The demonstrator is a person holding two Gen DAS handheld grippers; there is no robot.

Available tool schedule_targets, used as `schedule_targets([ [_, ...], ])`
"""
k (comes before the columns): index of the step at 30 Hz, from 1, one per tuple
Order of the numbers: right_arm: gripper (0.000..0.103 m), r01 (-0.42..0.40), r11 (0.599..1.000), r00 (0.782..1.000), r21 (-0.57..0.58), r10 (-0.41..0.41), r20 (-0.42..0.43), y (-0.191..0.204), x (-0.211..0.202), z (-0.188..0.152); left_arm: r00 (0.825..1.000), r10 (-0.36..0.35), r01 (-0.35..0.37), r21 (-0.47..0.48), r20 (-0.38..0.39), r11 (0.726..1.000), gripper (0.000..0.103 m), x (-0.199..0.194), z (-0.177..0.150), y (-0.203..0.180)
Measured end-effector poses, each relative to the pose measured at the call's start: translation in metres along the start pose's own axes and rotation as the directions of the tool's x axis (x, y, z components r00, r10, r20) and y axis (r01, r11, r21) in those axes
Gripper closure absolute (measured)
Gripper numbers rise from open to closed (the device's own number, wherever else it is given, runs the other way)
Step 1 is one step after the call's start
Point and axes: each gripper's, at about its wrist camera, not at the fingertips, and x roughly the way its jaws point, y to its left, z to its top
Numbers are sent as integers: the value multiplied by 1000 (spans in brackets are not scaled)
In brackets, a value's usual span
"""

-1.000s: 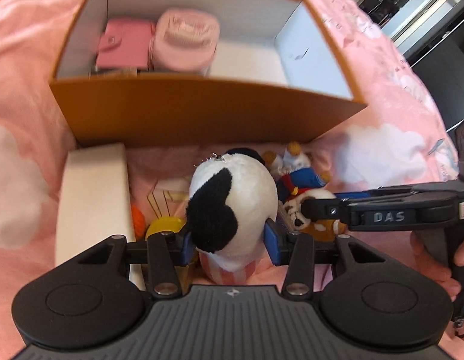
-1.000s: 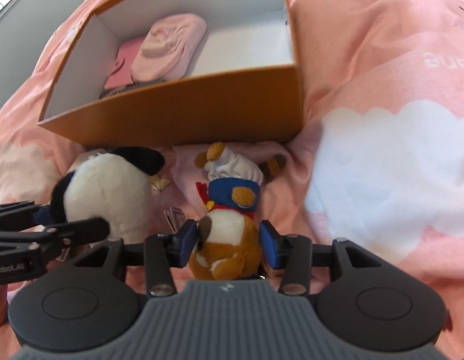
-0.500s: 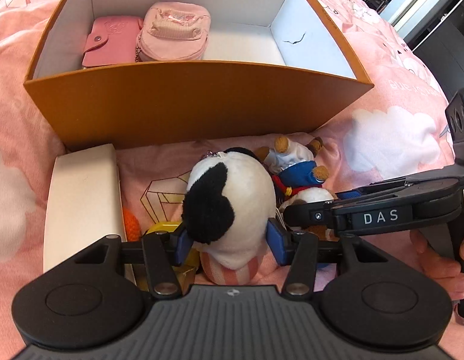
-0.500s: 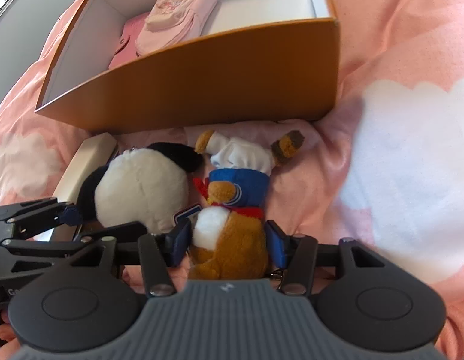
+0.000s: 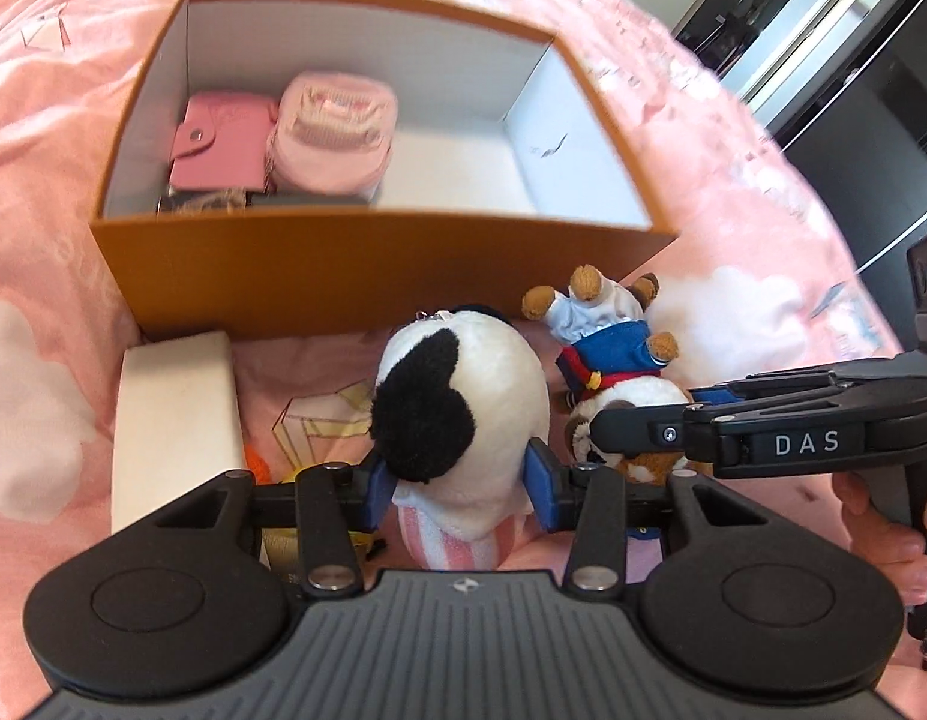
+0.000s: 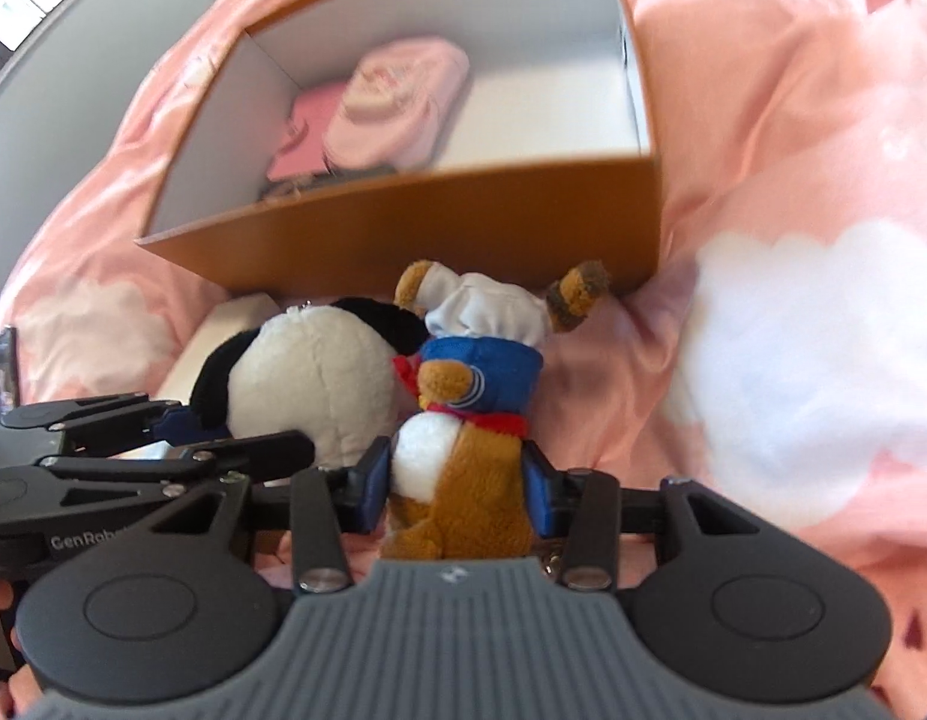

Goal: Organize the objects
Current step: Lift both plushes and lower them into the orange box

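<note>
Both claws have risen a little since the earlier frames, each carrying its toy along, and the orange box now sits lower and closer in both views. Jaws on each claw have just been closing, with a toy between them.

Seen from the left wrist, the left claw (image 5: 460, 492) is clamped on the black-and-white plush (image 5: 463, 408), gripping low on its body, just above the pink striped base. Seen from the right wrist, the right claw (image 6: 457, 495) is clamped on the brown bear in a blue outfit (image 6: 469, 414), its blue pads pressed into the bear's lower body. The two toys hang side by side, touching or nearly so, just in front of the near wall of the orange box (image 5: 379, 270) on a pink bed cover (image 5: 37, 192). Inside the box, at its left end, lie a pink wallet (image 5: 220, 144) and a pink pouch (image 5: 334, 132); the right part is bare.

Likely risks: both toys are soft and held low, so either could squeeze out or flop over during the lift. Carried this close together, the claws could collide. A low pass could catch the box's near wall and shove it. A white case (image 5: 175, 414) lies beside the left claw.
</note>
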Motion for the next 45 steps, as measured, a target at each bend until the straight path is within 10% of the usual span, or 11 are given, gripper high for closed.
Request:
schedule_targets([
  [21, 57, -2, 990, 949, -140, 46, 313, 33, -94, 73, 966, -86, 58, 119, 244, 991, 52, -68, 91, -24],
  [45, 56, 129, 982, 990, -141, -119, 80, -3, 37, 143, 986, -78, 66, -83, -146, 994, 52, 82, 152, 38],
])
